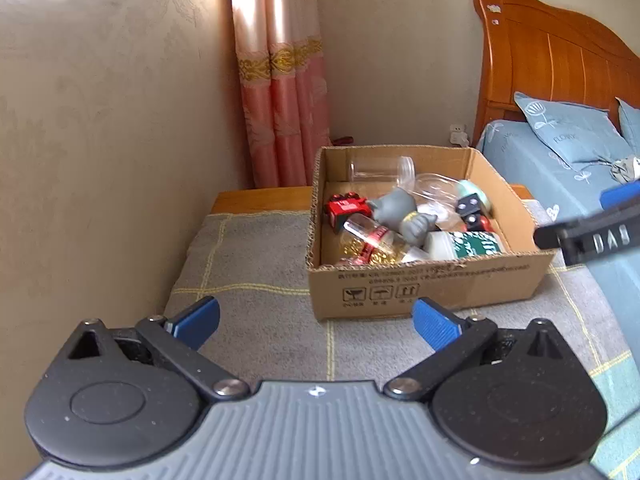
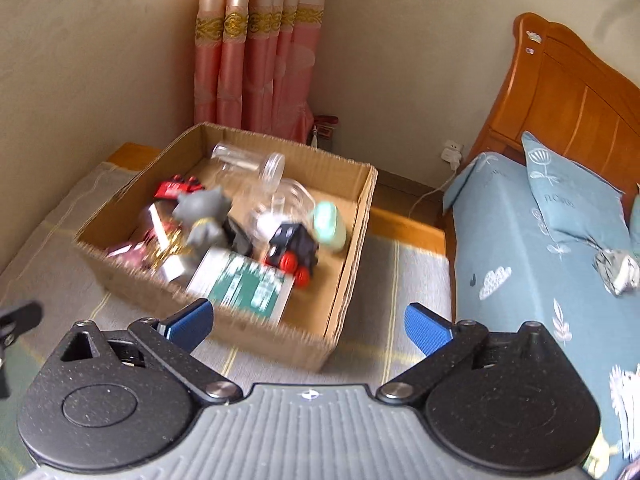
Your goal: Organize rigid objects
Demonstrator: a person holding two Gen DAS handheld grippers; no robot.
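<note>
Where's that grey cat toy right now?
The grey cat toy lies in the cardboard box near its middle in both views, with the red toy car to its left and clear plastic jars behind it.

Beige walls [image 1: 100, 120]; pink curtain [image 1: 280, 80] top centre, daylit. Wooden headboard [image 1: 552, 60] upper right, blue bedding [image 2: 540, 260] below. Grey checked mat [image 1: 248, 280] underfoot.
</note>
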